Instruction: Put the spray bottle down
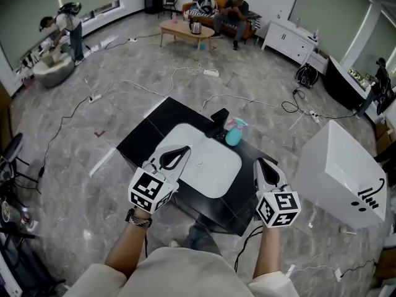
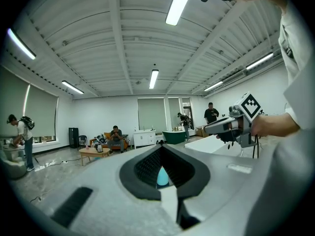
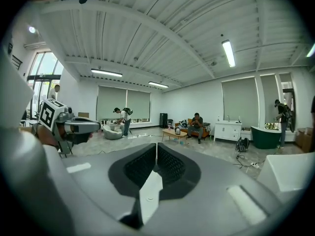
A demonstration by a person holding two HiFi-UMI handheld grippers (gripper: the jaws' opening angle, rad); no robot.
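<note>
**Left gripper** [image 1: 184,150]: Ribbed black pads [image 2: 143,168] set in smooth grey moulded fingers. The jaws stand narrowly apart, a slim teardrop slot between them, gripping nothing. The teal tip of the spray bottle [image 2: 162,177] shows through that slot, far beyond it. Held level at the lower centre-left of the head view, apparently clear of the work.

**Right gripper** [image 1: 260,162]: Same build. Its pads [image 3: 170,163] are drawn together to a hairline seam, with nothing between them. Lower centre-right of the head view, it is well apart from the bottle, which suggests a grip already given up. A marker cube [image 1: 278,208], white with black squares, sits at its rear.

**Spray bottle**: Teal body, rounded shoulders, paler trigger head, probably plastic. It stands upright and untouched on the table [image 1: 145,138], just above the upper right corner of the tray [image 1: 218,179]. The task reads as done.

**Tray**: White, shallow, rounded corners, matte, with a small mark near its middle. It lies square in the table's centre.

**Table**: Glossy black slab, set diamond-wise in the frame.

**Dark item** [image 1: 218,117]: Black and angular, just beside the bottle at upper left. What it is cannot be told.

**Surroundings**: Grey marbled floor [image 1: 80,166] with white cables trailing across it. A white box [image 1: 343,166] with black lettering stands at the right edge.
</note>
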